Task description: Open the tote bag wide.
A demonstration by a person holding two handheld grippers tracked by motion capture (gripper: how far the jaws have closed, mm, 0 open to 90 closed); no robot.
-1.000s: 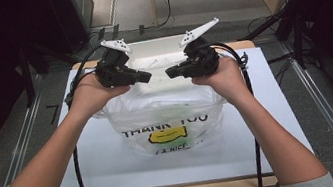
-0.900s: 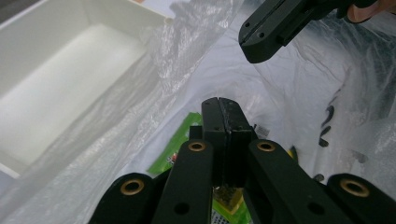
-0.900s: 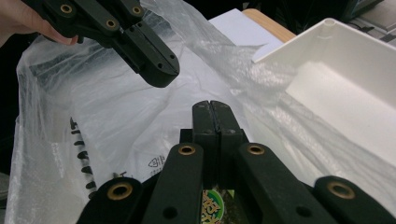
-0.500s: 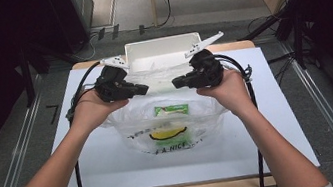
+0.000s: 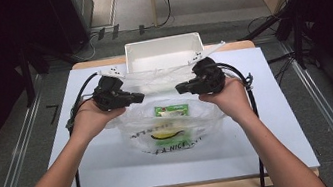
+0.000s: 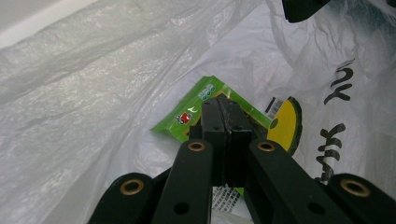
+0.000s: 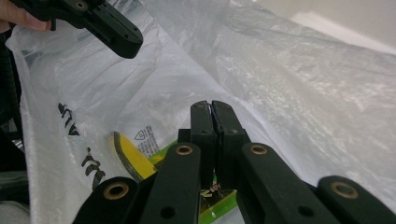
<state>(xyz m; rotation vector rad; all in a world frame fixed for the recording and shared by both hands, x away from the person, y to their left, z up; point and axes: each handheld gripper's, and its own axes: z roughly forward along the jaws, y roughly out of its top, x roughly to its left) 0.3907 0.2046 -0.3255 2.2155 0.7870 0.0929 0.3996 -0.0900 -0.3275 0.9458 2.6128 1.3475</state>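
Plastic bag (image 5: 169, 123) mouth held apart by both closed tools.

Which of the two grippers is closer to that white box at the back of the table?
The right gripper, slightly. It sits just below the white box's right corner; the left gripper sits off beyond its left corner.

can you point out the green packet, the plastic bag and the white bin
green packet (image 5: 171, 109), high view, its top face inside the bag
plastic bag (image 5: 170, 145), high view, its printed front
white bin (image 5: 163, 52), high view, its inner wall
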